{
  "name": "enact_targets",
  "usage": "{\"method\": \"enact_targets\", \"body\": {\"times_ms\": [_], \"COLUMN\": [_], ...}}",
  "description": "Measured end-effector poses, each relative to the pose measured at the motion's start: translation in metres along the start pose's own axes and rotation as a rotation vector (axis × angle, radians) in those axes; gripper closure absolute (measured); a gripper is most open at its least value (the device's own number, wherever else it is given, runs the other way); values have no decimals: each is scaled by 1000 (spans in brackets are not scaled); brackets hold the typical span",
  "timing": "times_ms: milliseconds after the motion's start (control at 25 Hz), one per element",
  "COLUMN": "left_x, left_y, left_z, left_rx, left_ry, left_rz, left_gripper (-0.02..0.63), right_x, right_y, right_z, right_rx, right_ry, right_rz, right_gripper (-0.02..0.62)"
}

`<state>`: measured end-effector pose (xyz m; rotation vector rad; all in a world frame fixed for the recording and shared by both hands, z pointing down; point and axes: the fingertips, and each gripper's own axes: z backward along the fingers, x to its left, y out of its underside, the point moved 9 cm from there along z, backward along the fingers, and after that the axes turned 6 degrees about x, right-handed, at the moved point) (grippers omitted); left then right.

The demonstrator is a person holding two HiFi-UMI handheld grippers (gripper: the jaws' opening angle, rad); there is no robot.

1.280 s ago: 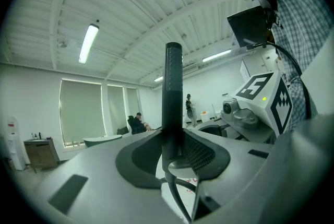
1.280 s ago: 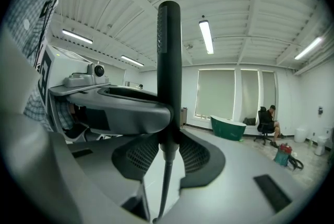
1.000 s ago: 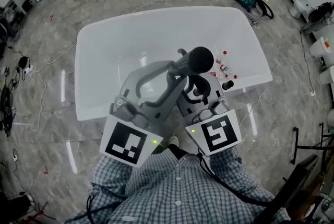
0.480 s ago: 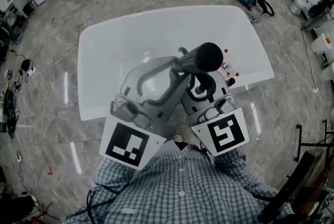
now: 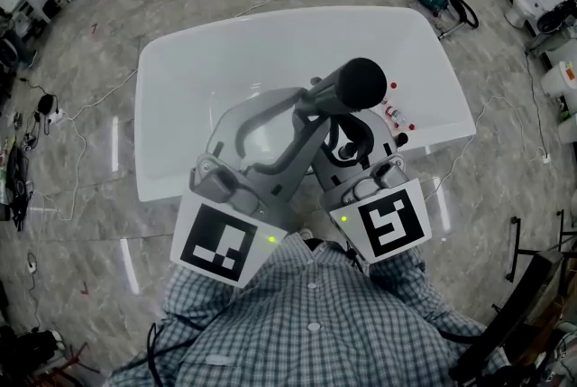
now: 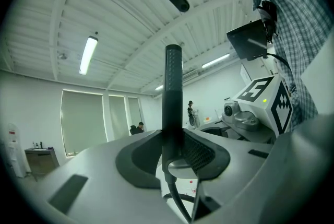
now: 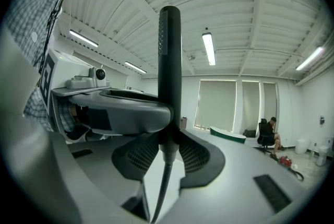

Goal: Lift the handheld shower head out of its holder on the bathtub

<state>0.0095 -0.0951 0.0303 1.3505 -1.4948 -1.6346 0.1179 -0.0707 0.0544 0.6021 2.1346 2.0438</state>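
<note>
White bathtub (image 5: 189,78): on grey stone floor (image 5: 81,187), long side toward the person.
Black shower head (image 5: 361,86): upright in the air over the tub's near right rim; round face toward the head camera; handle running down between both sets of fingers.
Hose (image 7: 163,186): hanging from the foot of the handle, down past the right fingers.
Left gripper (image 6: 171,157): level; fingers (image 6: 138,157) clenched on the handle.
Right gripper (image 7: 168,154): level; fingers (image 7: 198,157) clenched on the handle's lower end, with a left finger crossing just above.
Rim deck: small red-capped pieces (image 5: 389,112) beside the head; holder not made out.
Checked shirt (image 5: 306,322): bottom of head view.
</note>
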Motion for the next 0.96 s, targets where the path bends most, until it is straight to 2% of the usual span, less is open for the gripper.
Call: {"method": "enact_targets", "body": {"times_ms": [280,600,760,960], "left_x": [2,-3,0,1], "left_y": [-2,16,18,2], "left_z": [-8,-1,10,10], "left_rx": [-15,-7,-9,-29], "left_ry": [-5,8,-23,-24], "left_rz": [13,18,86,78], "left_gripper": [477,477,477,477], "right_x": [-8,3,12,8], "right_y": [-1,12,12,-2], "right_z": [-1,-3,-5,2], "right_rx": [-2,-21,17,57], "right_ry": [3,14,3,2], "right_rz": [0,26,29,47], "right_gripper": [474,474,474,474]}}
